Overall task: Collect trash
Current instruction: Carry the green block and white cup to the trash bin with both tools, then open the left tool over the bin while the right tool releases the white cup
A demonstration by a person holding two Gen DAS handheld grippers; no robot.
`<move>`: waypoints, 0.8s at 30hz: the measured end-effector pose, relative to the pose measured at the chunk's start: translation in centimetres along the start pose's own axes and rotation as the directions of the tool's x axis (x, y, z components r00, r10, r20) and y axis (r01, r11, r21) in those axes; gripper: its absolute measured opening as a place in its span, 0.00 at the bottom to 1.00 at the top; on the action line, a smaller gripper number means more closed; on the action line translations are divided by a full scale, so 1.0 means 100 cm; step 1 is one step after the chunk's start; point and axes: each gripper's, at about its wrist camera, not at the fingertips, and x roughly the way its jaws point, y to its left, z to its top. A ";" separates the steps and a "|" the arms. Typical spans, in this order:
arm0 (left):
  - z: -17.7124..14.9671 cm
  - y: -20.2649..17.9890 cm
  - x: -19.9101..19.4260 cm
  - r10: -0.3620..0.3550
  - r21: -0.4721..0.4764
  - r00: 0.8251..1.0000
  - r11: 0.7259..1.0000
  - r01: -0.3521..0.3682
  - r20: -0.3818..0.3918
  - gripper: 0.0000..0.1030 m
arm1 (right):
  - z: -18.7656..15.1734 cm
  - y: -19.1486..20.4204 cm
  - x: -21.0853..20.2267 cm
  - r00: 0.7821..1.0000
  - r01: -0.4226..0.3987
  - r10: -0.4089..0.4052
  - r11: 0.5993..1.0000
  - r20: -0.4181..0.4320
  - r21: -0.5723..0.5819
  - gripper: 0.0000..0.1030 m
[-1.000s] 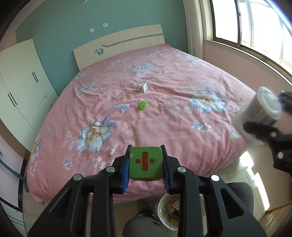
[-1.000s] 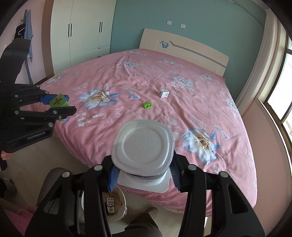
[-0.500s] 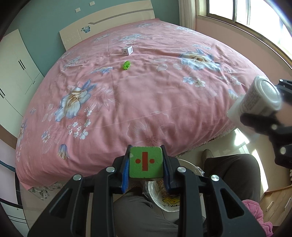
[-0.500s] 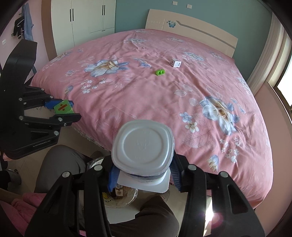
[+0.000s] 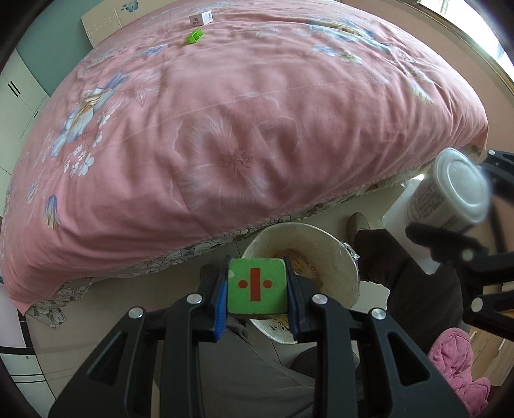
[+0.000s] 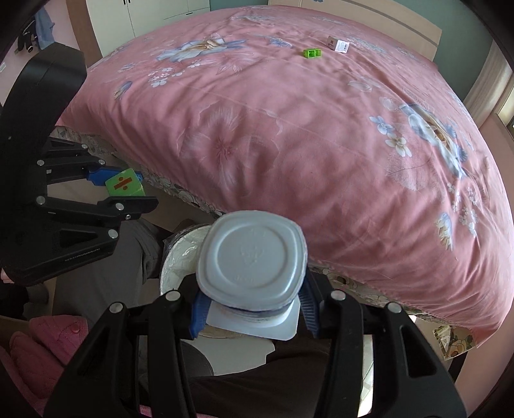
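Note:
My left gripper (image 5: 257, 289) is shut on a green foam cube (image 5: 256, 285) with a red division sign, held just above a white trash bin (image 5: 347, 263) on the floor by the bed. My right gripper (image 6: 250, 308) is shut on a white plastic cup (image 6: 252, 254), its bottom toward the camera, over the same bin (image 6: 175, 263). The cup also shows in the left wrist view (image 5: 449, 189), the cube in the right wrist view (image 6: 123, 184). A small green piece (image 5: 194, 35) and a small white box (image 5: 200, 18) lie far up on the bed.
The pink floral bedspread (image 5: 244, 112) fills the view ahead and overhangs the floor. The person's dark trouser legs (image 5: 408, 283) flank the bin. Pink cloth (image 5: 456, 363) lies at lower right. White wardrobes (image 6: 151, 16) stand beyond the bed.
Both grippers have tilted and dropped from over the bed toward the floor, bringing the cube and the cup over the bin. Both grips are unchanged.

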 end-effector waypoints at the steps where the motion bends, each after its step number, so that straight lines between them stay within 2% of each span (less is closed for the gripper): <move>1: -0.002 0.000 0.008 -0.003 -0.002 1.000 1.000 0.003 -0.017 0.31 | -0.003 0.001 0.006 1.000 -0.005 0.005 1.000 -0.011 0.001 0.47; 8: -0.012 0.001 0.053 -0.042 -0.039 0.993 0.998 0.038 -0.113 0.31 | -0.020 0.008 0.056 0.993 -0.051 0.053 0.998 -0.107 0.022 0.47; 13: -0.020 0.004 0.090 -0.062 -0.059 0.981 0.997 0.052 -0.184 0.31 | -0.032 0.012 0.092 0.981 -0.082 0.089 0.995 -0.174 0.047 0.47; 24: -0.039 0.003 0.161 -0.124 -0.120 0.944 0.989 0.091 -0.306 0.31 | -0.059 0.020 0.174 0.934 -0.118 0.162 0.981 -0.319 0.153 0.47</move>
